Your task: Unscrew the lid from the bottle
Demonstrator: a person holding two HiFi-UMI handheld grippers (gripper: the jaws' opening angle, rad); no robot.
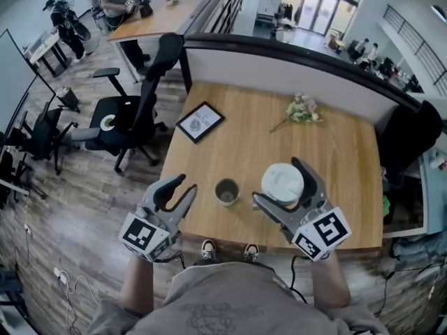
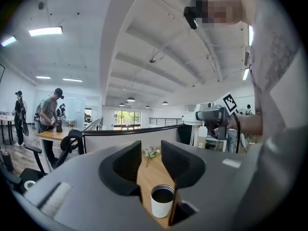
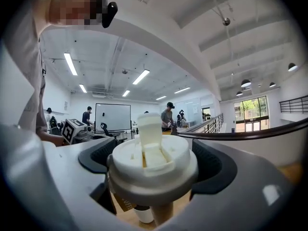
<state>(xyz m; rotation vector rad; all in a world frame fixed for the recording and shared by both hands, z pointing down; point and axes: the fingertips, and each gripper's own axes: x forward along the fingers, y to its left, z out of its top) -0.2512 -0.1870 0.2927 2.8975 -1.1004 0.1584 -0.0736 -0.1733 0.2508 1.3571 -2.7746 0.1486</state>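
A white cup-like bottle (image 1: pixel 226 191) with a dark inside stands open and upright near the front edge of the wooden table (image 1: pixel 342 152). Its white lid (image 1: pixel 283 183) is off it and held up in the air to its right, with my right gripper (image 1: pixel 279 181) shut on it. From the right gripper view the lid (image 3: pixel 154 170) fills the space between the jaws, its flip tab standing up, and the bottle (image 3: pixel 143 214) shows far below. My left gripper (image 1: pixel 184 185) hovers left of the bottle, jaws a narrow gap apart and empty. Through that gap the bottle (image 2: pixel 162 201) appears below.
A framed picture (image 1: pixel 200 121) lies at the table's far left and a small bunch of flowers (image 1: pixel 300 109) at the far middle. A black office chair (image 1: pixel 126 121) stands left of the table. A low partition (image 1: pixel 279 65) runs behind it.
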